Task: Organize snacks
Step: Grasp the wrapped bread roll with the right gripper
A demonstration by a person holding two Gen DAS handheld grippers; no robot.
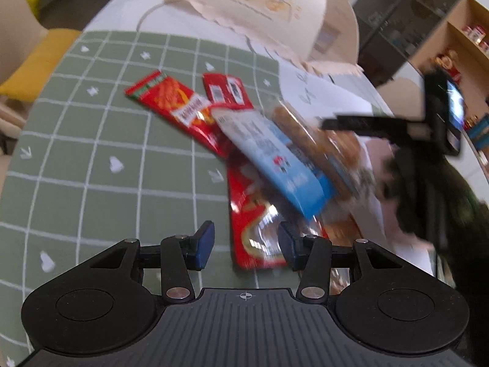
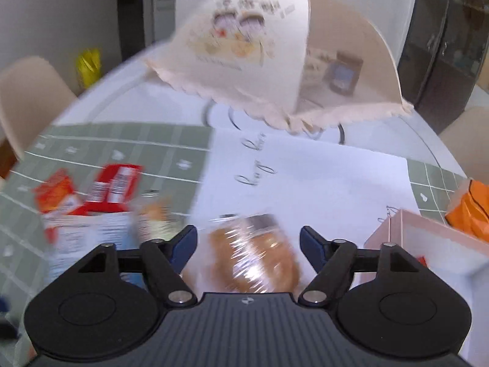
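Several snack packets lie in a heap on a green checked mat (image 1: 91,153). Among them are a red-orange packet (image 1: 171,107), a small red packet (image 1: 227,91), a blue and white packet (image 1: 275,153) and a long brown pastry in clear wrap (image 1: 305,134). My left gripper (image 1: 246,243) hangs open over a red packet (image 1: 250,214) that lies flat, and its pads do not press on it. My right gripper (image 2: 247,244) is open above a clear-wrapped brown bun (image 2: 253,253), with a gap on either side. One black finger (image 1: 351,124) of the right gripper shows in the left wrist view.
A beige paper bag (image 2: 244,46) with a cartoon print stands at the back of the table. White paper with handwriting (image 2: 305,171) lies in the middle. A pink open box (image 2: 428,244) and an orange packet (image 2: 467,211) are at the right. Chairs (image 1: 39,58) surround the table.
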